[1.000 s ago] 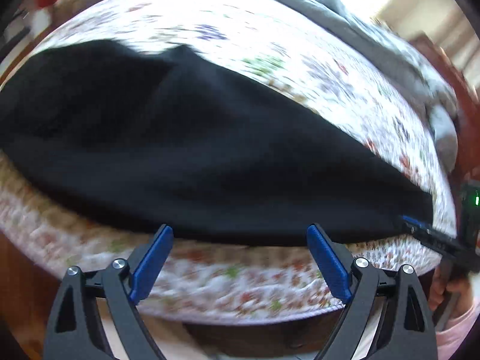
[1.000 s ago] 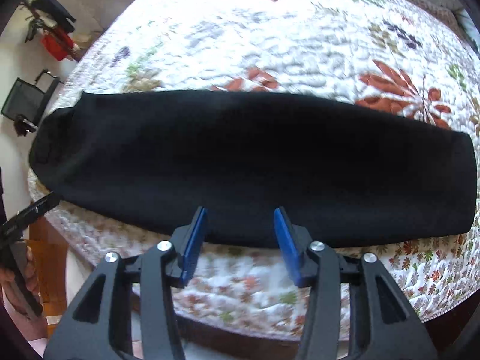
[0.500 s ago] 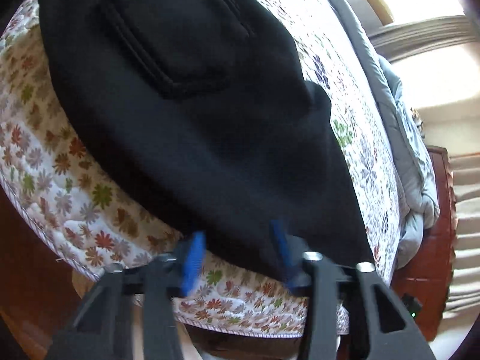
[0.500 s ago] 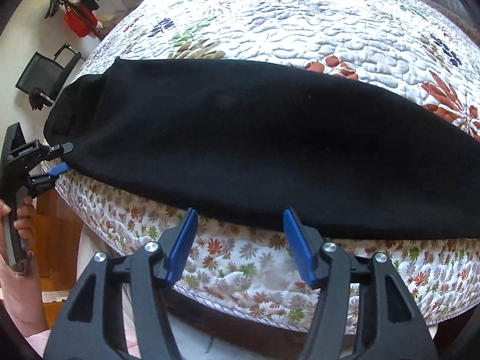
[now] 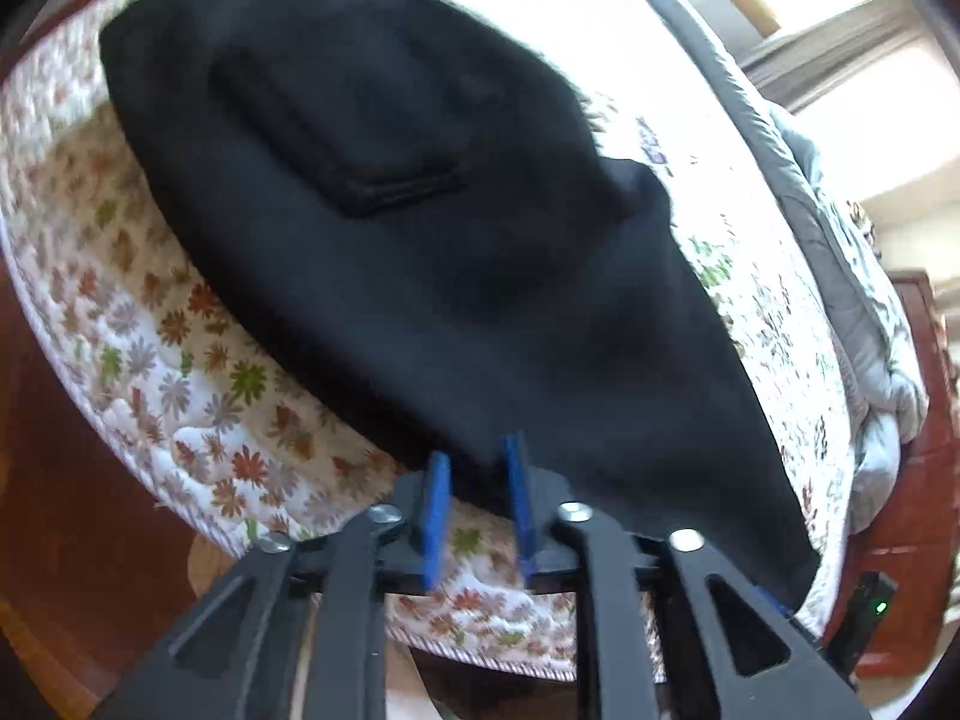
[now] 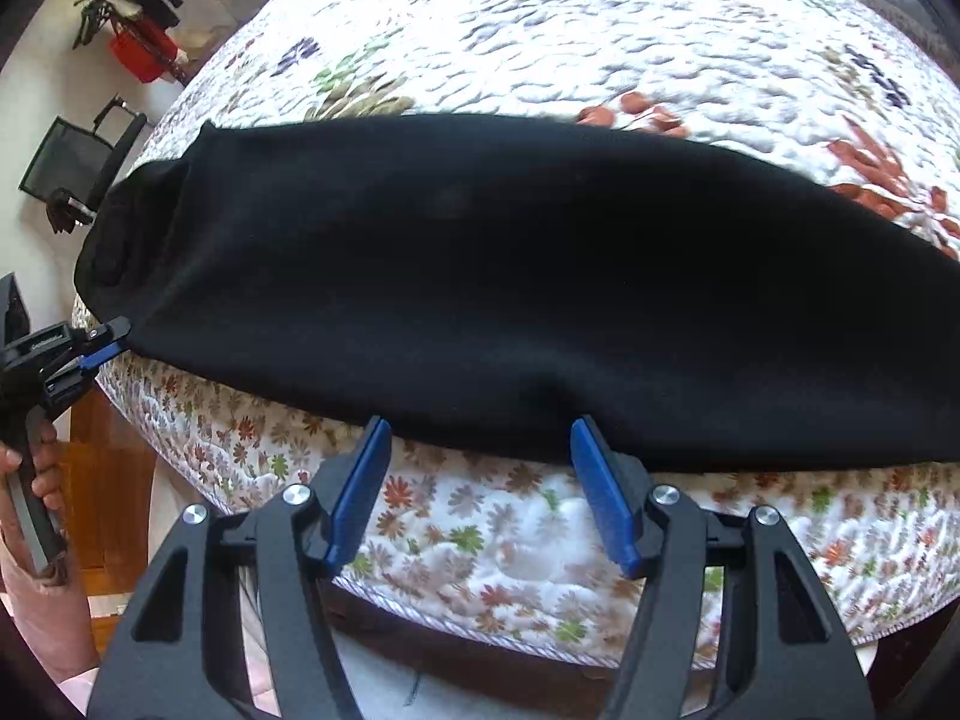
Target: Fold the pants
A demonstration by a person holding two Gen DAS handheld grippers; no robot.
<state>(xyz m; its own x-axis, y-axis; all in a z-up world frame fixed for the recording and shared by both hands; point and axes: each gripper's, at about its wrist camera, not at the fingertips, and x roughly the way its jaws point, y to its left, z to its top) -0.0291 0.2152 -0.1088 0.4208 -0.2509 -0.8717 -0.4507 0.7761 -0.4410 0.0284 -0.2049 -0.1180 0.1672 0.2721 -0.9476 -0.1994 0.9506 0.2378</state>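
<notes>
Black pants [image 6: 510,276] lie folded lengthwise along the near edge of a bed, waist end to the left with a back pocket [image 5: 336,132] showing. My left gripper [image 5: 477,456] has its blue pads nearly closed around the pants' near edge close to the waist; it also shows at the left of the right wrist view [image 6: 111,339]. My right gripper [image 6: 480,432] is open, its pads on either side of the near edge at mid-leg, where the cloth puckers a little.
The bed wears a white quilt with a leaf print [image 6: 516,516]. A grey blanket [image 5: 852,276] lies along its far side by a wooden headboard [image 5: 918,480]. A black chair [image 6: 78,162] and red item [image 6: 141,54] stand beyond the bed.
My left gripper swung to the waist end and narrowed from wide open to nearly closed on the pants' edge. My right gripper came closer to the mid-leg edge and stayed open.
</notes>
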